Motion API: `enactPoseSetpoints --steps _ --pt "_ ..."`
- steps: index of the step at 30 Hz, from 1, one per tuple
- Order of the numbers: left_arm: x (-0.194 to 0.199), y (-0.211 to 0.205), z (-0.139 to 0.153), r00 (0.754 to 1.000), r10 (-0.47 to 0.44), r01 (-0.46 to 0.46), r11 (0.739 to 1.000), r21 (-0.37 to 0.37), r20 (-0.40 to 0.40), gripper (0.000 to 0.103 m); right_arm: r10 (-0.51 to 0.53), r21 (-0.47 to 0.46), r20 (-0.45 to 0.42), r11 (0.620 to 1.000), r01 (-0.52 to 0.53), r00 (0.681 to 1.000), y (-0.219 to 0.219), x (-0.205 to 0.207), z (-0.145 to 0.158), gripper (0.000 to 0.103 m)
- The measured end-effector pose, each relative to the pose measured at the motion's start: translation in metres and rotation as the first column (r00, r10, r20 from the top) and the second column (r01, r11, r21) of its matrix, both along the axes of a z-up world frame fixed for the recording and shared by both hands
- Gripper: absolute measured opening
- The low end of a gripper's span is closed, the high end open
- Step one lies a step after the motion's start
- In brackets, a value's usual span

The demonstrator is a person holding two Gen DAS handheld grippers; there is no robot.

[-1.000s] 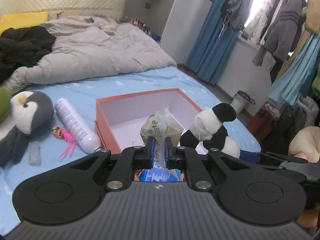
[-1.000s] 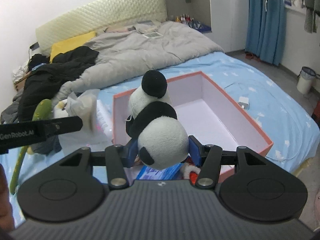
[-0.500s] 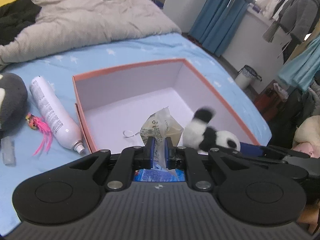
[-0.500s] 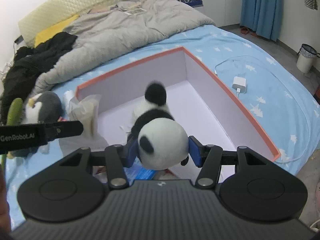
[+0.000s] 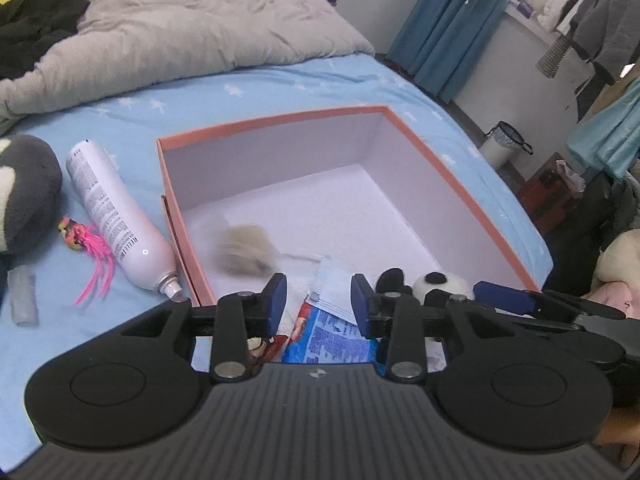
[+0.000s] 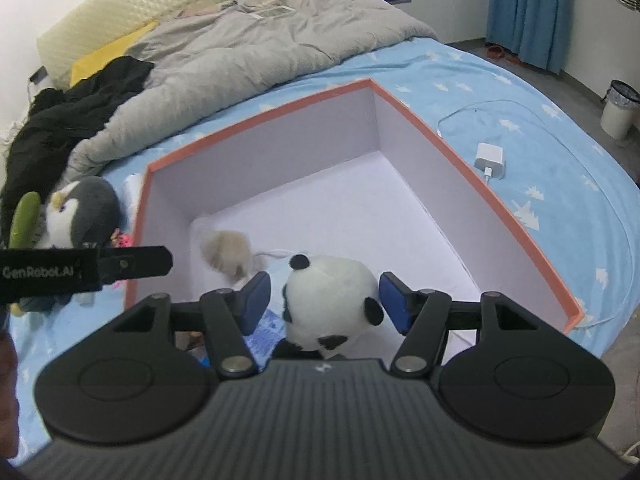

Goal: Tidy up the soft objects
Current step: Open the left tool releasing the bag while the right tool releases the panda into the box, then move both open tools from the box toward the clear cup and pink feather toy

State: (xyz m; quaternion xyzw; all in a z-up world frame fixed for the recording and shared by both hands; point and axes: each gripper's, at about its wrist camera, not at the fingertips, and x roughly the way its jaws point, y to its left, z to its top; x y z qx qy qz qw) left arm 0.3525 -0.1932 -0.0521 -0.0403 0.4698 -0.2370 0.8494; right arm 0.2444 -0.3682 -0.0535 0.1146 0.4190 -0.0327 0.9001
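Observation:
An orange-rimmed box (image 5: 280,118) with a white inside lies on the blue bed sheet. My left gripper (image 5: 318,304) hovers over its near end with jaws opening and nothing between them. A pale crumpled bag (image 5: 246,254) is a blur inside the box just beyond the left pad. My right gripper (image 6: 324,300) is over the same box (image 6: 460,148), its jaws opening. The panda plush (image 6: 328,300) sits between the pads with a gap on each side. The bag (image 6: 228,254) shows blurred there too.
Left of the box lie a white spray can (image 5: 116,216), a pink feathered toy (image 5: 88,244) and a grey penguin plush (image 5: 24,196). A face mask (image 5: 334,288) and a blue packet (image 5: 332,340) lie in the box. A white charger (image 6: 489,160) lies to its right.
Both grippers came down over the box. The left jaws parted and let the bag go into the box. The right jaws widened off the panda, which has sunk lower.

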Motion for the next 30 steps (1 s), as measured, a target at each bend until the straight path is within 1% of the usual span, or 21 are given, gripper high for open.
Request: enactPoseSetpoints --steps 6,9,12,19,25,30 --pt "-0.038 0.015 0.032 0.998 -0.009 0.011 1.000 -0.024 0.069 0.041 0.002 0.003 0.057 1.000 -0.002 0.998 0.011 -0.028 0.025 0.063" --pt "-0.061 0.024 0.046 0.994 -0.008 0.010 1.000 -0.021 0.110 0.041 0.006 -0.010 0.093 1.000 -0.005 0.996 0.018 -0.045 0.038 0.063" --pt "-0.084 0.038 0.058 0.991 -0.003 0.008 0.999 -0.039 0.136 0.041 0.010 -0.014 0.128 1.000 -0.008 0.992 0.027 -0.064 0.050 0.063" --pt "-0.140 0.061 0.084 0.978 0.004 0.006 0.999 -0.050 0.208 0.041 0.020 -0.026 0.199 1.000 -0.015 0.980 0.044 -0.107 0.073 0.063" --pt "-0.175 0.079 0.095 0.971 0.033 -0.018 0.998 -0.064 0.238 0.041 0.046 -0.030 0.234 0.999 -0.040 0.971 0.057 -0.135 0.083 0.063" --pt "-0.202 0.094 0.098 0.963 0.060 -0.046 0.997 -0.059 0.263 0.041 0.077 -0.038 0.260 0.997 -0.069 0.963 0.068 -0.155 0.086 0.063"
